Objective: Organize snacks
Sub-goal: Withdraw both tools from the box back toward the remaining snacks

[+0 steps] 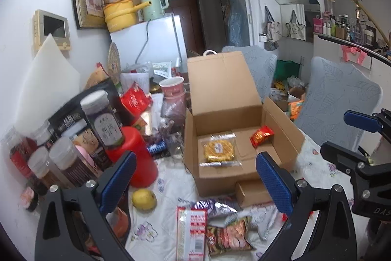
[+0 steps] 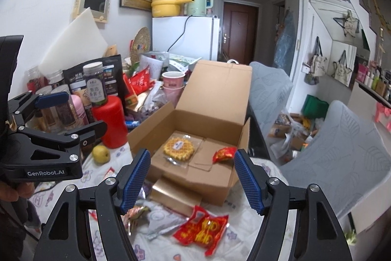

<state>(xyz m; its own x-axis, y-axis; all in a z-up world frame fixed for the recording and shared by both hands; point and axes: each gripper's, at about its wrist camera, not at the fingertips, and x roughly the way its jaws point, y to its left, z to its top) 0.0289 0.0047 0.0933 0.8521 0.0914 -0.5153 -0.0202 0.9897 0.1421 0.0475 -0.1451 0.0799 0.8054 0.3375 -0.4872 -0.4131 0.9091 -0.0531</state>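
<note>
Both grippers are seen empty, jaws held apart, nothing pressed between the pads. Just below and ahead of the left gripper (image 1: 195, 187), a long white-and-red packet (image 1: 191, 231) is laid with its long axis running along the jaws' line of sight, a crumpled green-red pouch (image 1: 228, 234) touching its right side. Under the right gripper (image 2: 191, 181), a red-and-yellow packet (image 2: 202, 228) is found slightly right of centre, its length slanted across the jaws. It is judged nearer the right hand. Beyond the jaws, the open cardboard box (image 2: 221, 190) is reached straight ahead, a wrapped waffle (image 2: 179, 148) and a small red packet (image 2: 223, 153) already inside.
</note>
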